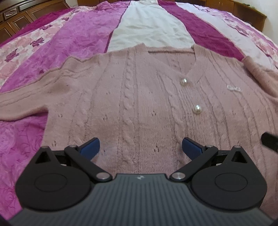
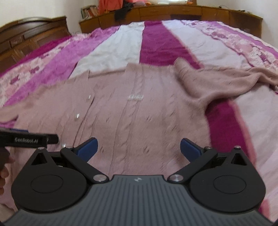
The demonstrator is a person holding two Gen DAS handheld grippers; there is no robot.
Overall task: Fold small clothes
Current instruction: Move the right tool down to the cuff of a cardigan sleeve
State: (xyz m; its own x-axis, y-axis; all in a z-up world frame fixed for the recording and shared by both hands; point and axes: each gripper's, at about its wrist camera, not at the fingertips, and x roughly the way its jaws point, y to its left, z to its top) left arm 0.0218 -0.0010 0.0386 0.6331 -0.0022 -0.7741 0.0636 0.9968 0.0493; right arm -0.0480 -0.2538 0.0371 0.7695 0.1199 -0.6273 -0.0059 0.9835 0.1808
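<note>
Dusty-pink cable knit, a small cardigan (image 1: 139, 97), spread front-up across a bedspread (image 1: 73, 43) of plush magenta, floral rose and pale cream stripes. Ribbed V-neck at the far edge, twisted rope cables running lengthwise, tiny eyelet holes between them. Two round pearl buttons (image 1: 184, 81) down the placket; a small glittery badge (image 1: 234, 89) sewn on the chest to the right. One sleeve (image 1: 22, 102) stretched out flat to the left; the other sleeve (image 2: 213, 81) rumpled and bunched at the right shoulder, trailing off over the stripes.

Left gripper (image 1: 140, 147) low over the hem area of the knit, matte black linkages, blue textured fingers (image 1: 90, 147) spread wide, nothing between them. Right gripper (image 2: 139, 147) likewise above the right half of the cardigan, blue fingers (image 2: 190, 149) held well apart, empty. Whether either touches the wool: cannot tell. Right view blurred.

Dark carved wooden headboard (image 2: 31, 34) at the left, a long wooden cabinet (image 2: 173, 12) beyond the far edge of the bed, orange cloth (image 2: 109, 4) piled on it. Part of a hand (image 2: 4, 166) at the left margin of the right view, beneath the neighbouring tool's black bar.
</note>
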